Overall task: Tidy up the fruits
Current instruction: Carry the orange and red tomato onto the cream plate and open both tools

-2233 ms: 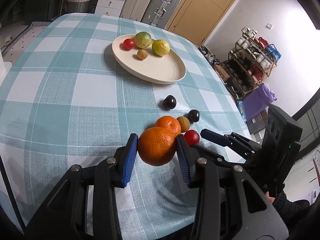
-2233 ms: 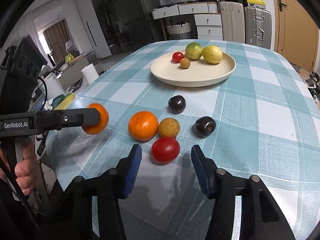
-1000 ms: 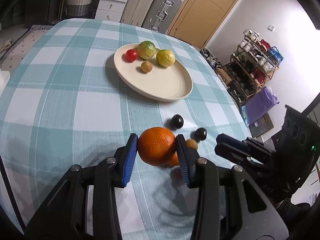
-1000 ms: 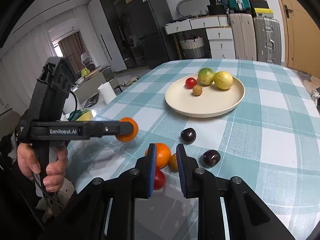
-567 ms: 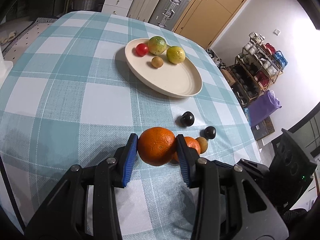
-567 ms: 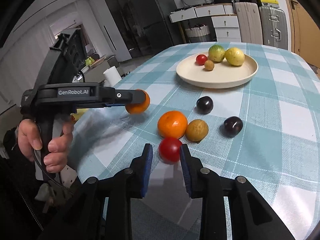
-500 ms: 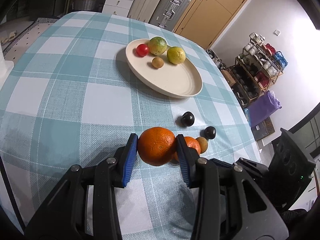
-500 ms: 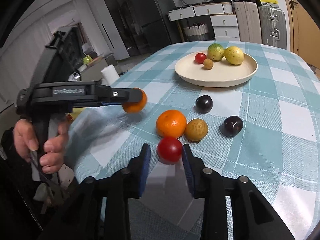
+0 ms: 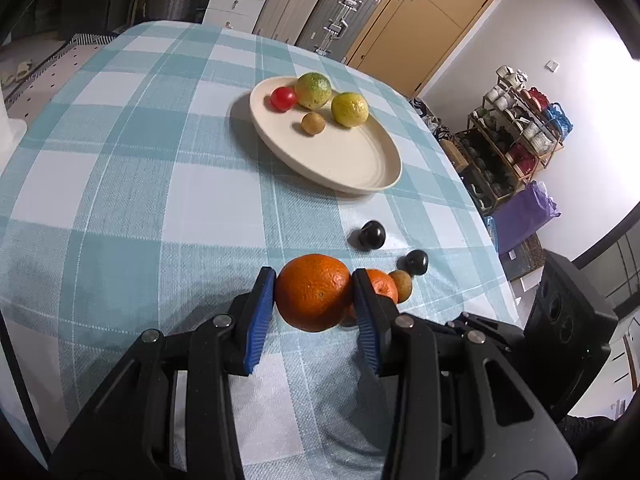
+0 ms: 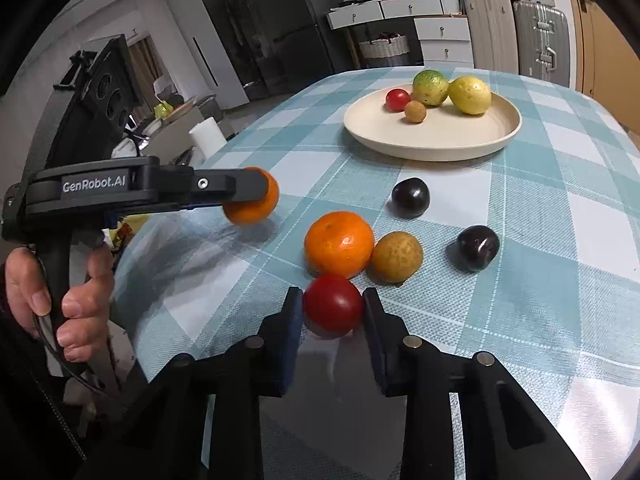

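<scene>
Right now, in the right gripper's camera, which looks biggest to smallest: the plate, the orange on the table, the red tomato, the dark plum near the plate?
1. Plate
2. Orange
3. Red tomato, though it sits nearest the camera, so this is unsure
4. Dark plum

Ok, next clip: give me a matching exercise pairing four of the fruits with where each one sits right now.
Things:
1. large orange
2. red tomato
3. lemon
4. dark plum

Places:
A. on the cream plate
B. on the cloth, free of any hand-held gripper
C. between the left hand-held gripper pads
D. between the right hand-held gripper pads, jaws closing

Pairs: 1-C, 2-D, 3-A, 4-B
</scene>
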Demonstrator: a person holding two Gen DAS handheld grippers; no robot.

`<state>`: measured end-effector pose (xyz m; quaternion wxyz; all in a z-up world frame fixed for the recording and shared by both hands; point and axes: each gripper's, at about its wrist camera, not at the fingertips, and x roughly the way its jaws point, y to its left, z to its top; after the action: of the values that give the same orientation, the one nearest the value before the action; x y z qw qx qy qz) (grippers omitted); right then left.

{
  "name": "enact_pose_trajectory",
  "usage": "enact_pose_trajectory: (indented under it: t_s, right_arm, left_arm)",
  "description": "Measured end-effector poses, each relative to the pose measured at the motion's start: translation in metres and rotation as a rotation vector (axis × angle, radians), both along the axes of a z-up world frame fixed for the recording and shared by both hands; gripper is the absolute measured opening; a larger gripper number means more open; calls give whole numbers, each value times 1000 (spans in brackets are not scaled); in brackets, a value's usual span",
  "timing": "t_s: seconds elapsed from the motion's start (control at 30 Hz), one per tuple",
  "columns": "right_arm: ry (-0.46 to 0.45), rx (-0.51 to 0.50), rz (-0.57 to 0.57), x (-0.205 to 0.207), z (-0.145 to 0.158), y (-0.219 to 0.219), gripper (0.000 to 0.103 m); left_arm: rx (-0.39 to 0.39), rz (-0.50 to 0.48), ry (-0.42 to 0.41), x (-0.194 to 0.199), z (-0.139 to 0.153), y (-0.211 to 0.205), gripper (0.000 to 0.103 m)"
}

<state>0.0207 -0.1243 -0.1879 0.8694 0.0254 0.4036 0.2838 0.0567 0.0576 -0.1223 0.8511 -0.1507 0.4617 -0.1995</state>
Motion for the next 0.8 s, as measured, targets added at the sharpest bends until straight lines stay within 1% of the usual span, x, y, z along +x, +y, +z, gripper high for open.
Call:
enact_pose_trajectory:
  t_s: [0.17,0.3,0.5,0.57,0.63,0.73,0.8]
  right_arm:
    - [-87,36,9,-10,23,-9,29]
    - [-126,64,-13,-1,46,-19,29]
    - [-173,65,-49,30,68,-29,29]
    - [-181,64,-54,46,72,-33,29]
    - [-179,70,-63,62,75,-36,29]
    - [-177,82,-75,83,78,-39,29]
    - [-163,97,-85,99,77,-42,29]
  left_arm:
    - [4,-8,-23,10,11,-1,36]
    - [10,-13,-30,25,20,-6,36]
    - [20,-39,-65,55,36,-20,36]
    - [27,-38,-64,66,39,-23,36]
    - [27,-40,-70,80,42,-25,36]
    - [47,-36,-80,99,43,-29,36]
    - [52,-30,-73,114,42,-30,36]
